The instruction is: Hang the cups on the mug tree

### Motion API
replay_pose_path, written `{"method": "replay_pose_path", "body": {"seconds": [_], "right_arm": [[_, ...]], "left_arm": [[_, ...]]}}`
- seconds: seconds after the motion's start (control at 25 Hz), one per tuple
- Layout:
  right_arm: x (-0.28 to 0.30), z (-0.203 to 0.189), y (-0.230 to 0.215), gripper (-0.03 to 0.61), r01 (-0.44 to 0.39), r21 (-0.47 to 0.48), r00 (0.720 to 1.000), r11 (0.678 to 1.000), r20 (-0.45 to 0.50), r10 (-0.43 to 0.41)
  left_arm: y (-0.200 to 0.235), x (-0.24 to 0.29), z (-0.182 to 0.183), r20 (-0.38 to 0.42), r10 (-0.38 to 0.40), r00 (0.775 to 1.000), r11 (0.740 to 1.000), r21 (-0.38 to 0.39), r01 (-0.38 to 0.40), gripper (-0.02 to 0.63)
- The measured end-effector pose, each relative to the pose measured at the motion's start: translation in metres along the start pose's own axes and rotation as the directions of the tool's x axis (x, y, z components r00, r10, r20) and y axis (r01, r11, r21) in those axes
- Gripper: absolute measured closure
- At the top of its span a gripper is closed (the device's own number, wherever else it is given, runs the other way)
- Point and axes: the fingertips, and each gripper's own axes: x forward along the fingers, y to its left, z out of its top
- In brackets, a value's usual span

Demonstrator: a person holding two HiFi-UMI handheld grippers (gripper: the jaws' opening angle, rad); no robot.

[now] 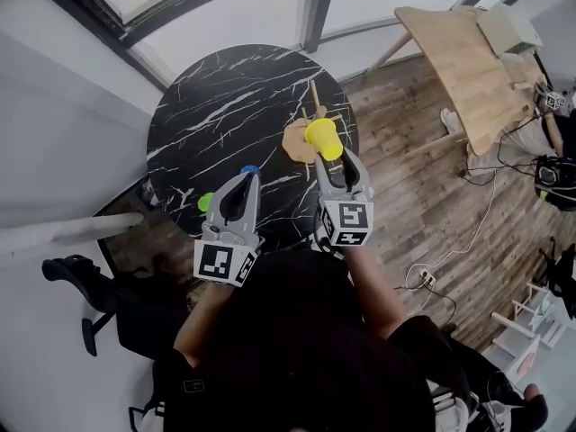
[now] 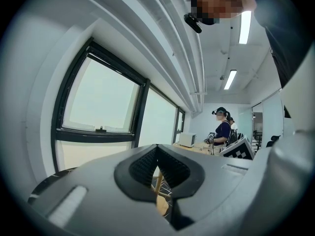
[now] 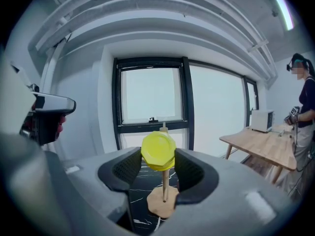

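Note:
My right gripper (image 1: 329, 155) is shut on a yellow cup (image 1: 324, 138), held in the air just in front of the wooden mug tree (image 1: 300, 139). In the right gripper view the yellow cup (image 3: 158, 152) sits between the pads (image 3: 129, 168), its base towards the camera, covering most of the tree's post (image 3: 164, 187). The round wooden foot (image 3: 162, 204) shows below. My left gripper (image 1: 244, 177) is shut on nothing, low at the table's near edge. A blue cup (image 1: 249, 170) and a green cup (image 1: 205, 202) peek out beside it. In the left gripper view its jaws (image 2: 157, 154) meet.
The round black marble table (image 1: 225, 106) stands by a window. A light wooden table (image 1: 468, 61) is at the far right, with a person (image 1: 551, 124) beside it. Cables (image 1: 468, 232) lie on the wood floor. A dark chair (image 1: 81, 277) is at lower left.

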Motion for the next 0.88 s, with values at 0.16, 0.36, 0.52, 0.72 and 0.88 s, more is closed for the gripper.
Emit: {"method": "replay_pose_path", "body": {"seconds": [0.16,0.36,0.52,0.72,0.88], "right_arm": [[0.002,-0.004,-0.001,0.370,0.002,-0.001,1.000,1.000,-0.012,-0.002],[0.001,-0.007,-0.002,0.368,0.001,-0.001,1.000,1.000,-0.010,-0.001],[0.002,-0.010,0.000,0.368,-0.005,-0.009,1.000,1.000,-0.014,0.005],[-0.002,-0.012,0.000,0.356,0.003,-0.009,1.000,1.000,-0.012,-0.003],[-0.008,-0.010,0.002,0.356,0.006,-0.012,1.000,1.000,-0.010,-0.006]], "left_arm": [[0.000,-0.003,0.000,-0.002,0.007,1.000,1.000,0.000,-0.007,0.617],[-0.002,-0.004,0.002,0.008,0.007,1.000,1.000,-0.003,-0.007,0.617],[-0.004,-0.006,0.003,0.019,0.000,1.000,1.000,-0.003,0.000,0.615],[-0.005,-0.009,0.003,0.027,0.002,1.000,1.000,-0.006,-0.001,0.617],[-0.004,-0.012,0.005,0.035,0.002,0.999,1.000,-0.009,-0.001,0.617]]}}
